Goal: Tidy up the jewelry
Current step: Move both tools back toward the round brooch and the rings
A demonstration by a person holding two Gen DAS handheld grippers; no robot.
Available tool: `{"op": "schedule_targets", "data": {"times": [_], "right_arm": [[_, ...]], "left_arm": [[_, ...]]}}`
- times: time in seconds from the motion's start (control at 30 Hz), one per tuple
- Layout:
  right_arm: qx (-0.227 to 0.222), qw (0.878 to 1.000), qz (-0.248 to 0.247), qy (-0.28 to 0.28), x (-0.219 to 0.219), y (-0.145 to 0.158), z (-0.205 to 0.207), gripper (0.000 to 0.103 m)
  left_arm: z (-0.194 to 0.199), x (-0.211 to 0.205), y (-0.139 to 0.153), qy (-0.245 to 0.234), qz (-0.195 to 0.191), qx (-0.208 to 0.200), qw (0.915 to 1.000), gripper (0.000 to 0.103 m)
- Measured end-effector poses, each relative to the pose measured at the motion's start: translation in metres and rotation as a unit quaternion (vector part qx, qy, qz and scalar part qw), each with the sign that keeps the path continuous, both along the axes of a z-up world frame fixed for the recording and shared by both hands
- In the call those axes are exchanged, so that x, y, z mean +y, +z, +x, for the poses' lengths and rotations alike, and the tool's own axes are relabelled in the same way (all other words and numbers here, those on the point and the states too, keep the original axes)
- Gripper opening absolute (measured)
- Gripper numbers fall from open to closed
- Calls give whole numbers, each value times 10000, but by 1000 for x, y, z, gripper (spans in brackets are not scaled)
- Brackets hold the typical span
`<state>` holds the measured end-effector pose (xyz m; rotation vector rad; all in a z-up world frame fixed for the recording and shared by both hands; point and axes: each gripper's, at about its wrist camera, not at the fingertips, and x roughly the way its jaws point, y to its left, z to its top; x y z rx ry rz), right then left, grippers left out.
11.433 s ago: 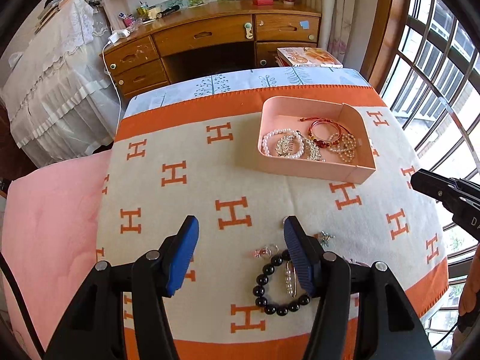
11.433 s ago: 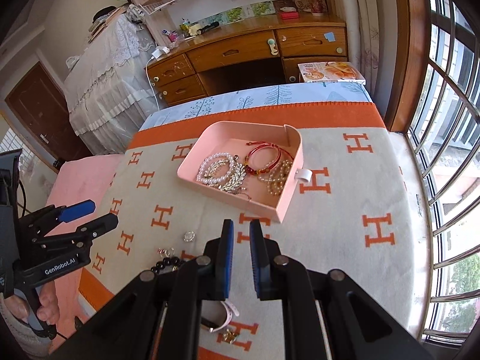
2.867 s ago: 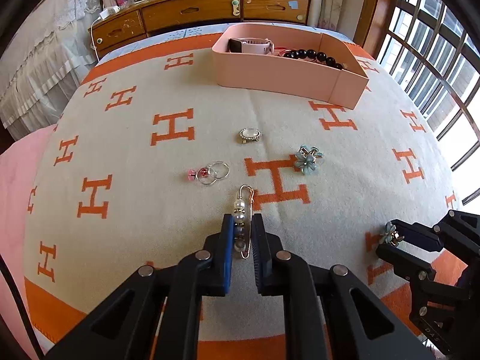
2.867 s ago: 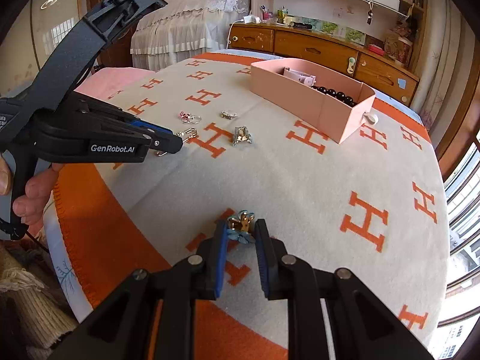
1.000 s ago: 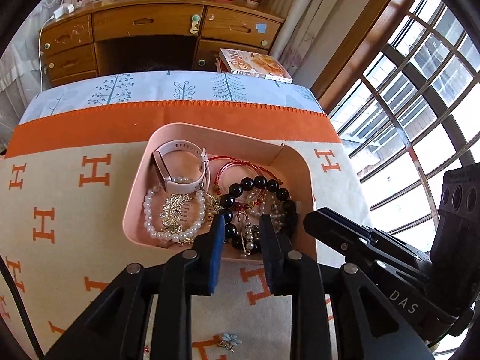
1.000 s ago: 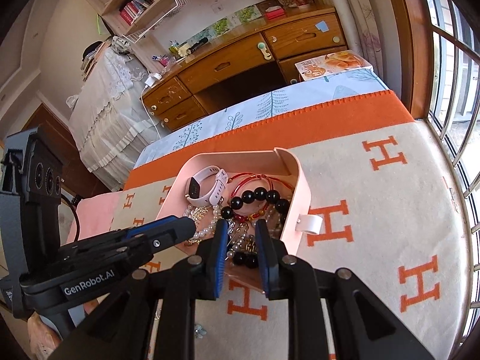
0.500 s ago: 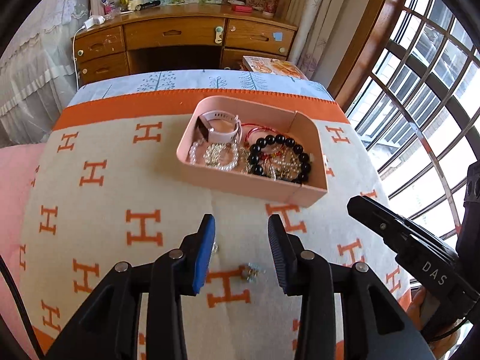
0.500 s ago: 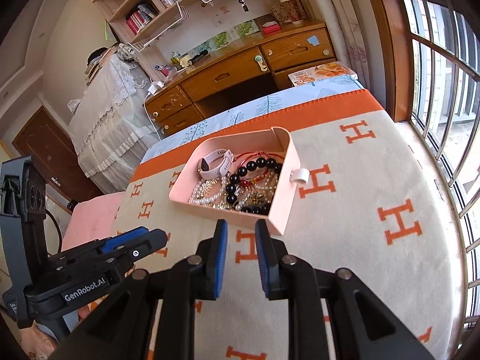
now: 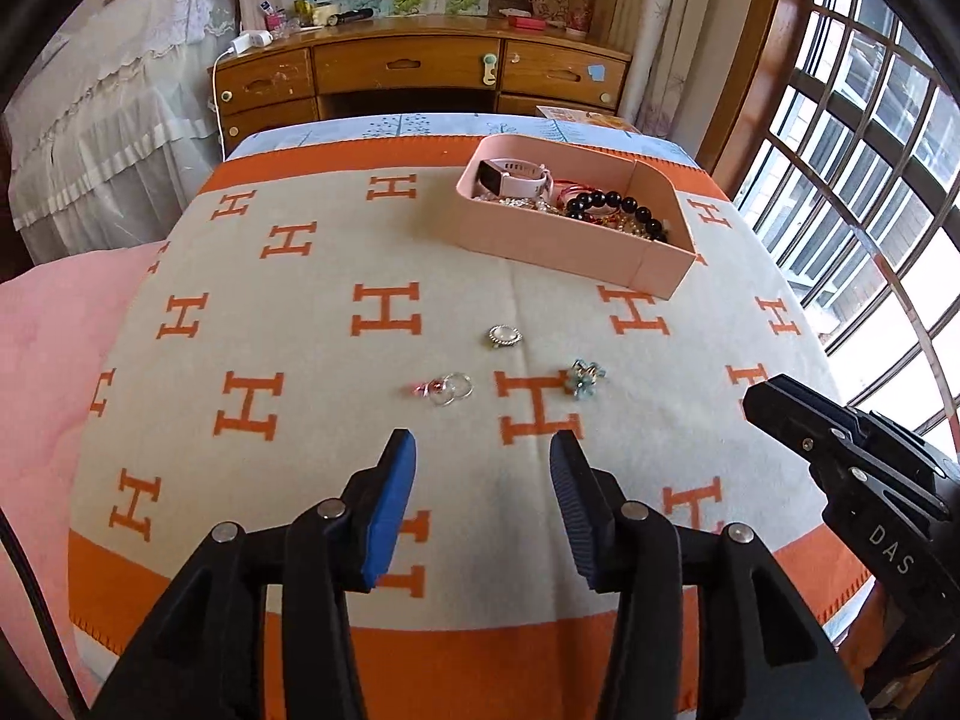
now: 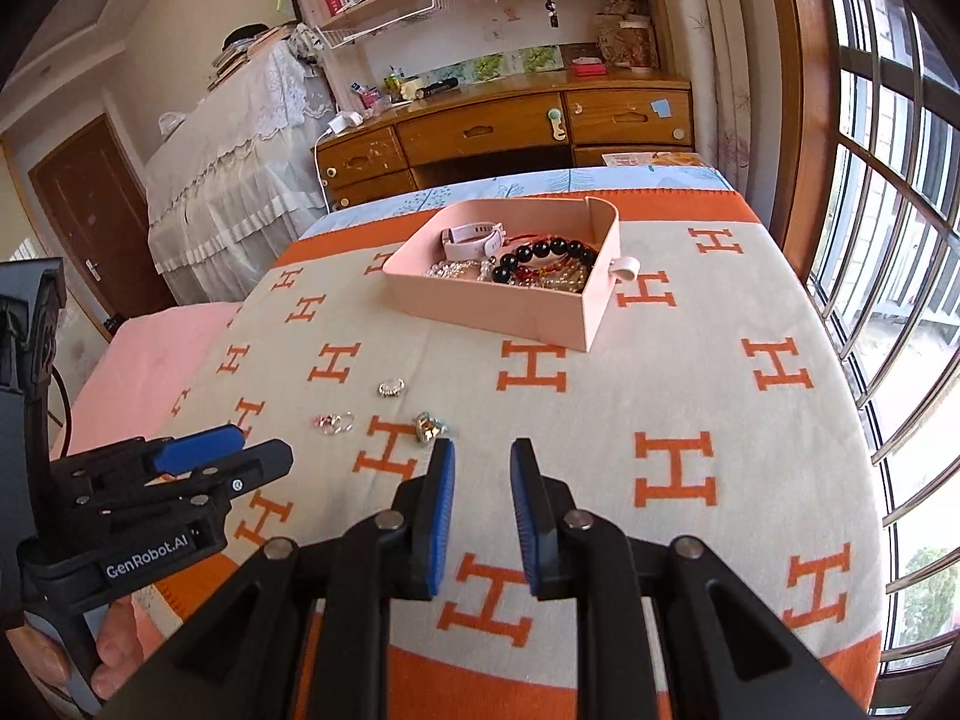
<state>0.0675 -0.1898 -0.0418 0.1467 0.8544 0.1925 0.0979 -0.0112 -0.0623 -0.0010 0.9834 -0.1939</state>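
Observation:
A pink tray (image 9: 558, 249) (image 10: 504, 315) at the far side of the blanket holds a pink watch (image 9: 516, 174), a black bead bracelet (image 9: 618, 207) and pearls. Three small pieces lie loose on the blanket: a silver ring (image 9: 504, 336) (image 10: 391, 387), linked rings with a pink charm (image 9: 447, 387) (image 10: 335, 422), and a blue flower brooch (image 9: 585, 378) (image 10: 429, 426). My left gripper (image 9: 483, 462) is open and empty, just short of the linked rings. My right gripper (image 10: 482, 474) is open and empty, just right of the brooch.
The orange and cream H-pattern blanket (image 9: 300, 330) covers the table. A pink cushion (image 9: 54, 324) lies at the left. A wooden desk (image 9: 414, 78) stands behind, a barred window (image 9: 870, 150) at the right. The right gripper shows in the left wrist view (image 9: 852, 456).
Both grippers dropped their pieces into the tray, then pulled back toward the near edge and lower. Both now stand wider open over the loose jewelry.

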Motion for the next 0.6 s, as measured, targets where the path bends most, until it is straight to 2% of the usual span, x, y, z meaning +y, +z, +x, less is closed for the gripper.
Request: {"op": "schedule_targets", "data": {"times": [0.07, 0.4, 0.5, 0.6], "right_arm": [[28, 10000, -30, 48, 4, -5, -6, 19], [237, 9988, -126, 410, 24, -26, -5, 20], [258, 9983, -182, 485, 29, -32, -2, 30], [275, 9979, -260, 534, 32, -39, 3, 31]], "left_arm": [[-6, 9, -5, 55, -10, -1, 10000, 49], [-4, 48, -30, 382, -132, 182, 9990, 50], [1, 51, -35, 356, -201, 155, 9990, 50], [7, 50, -39, 310, -186, 63, 9993, 50]]}}
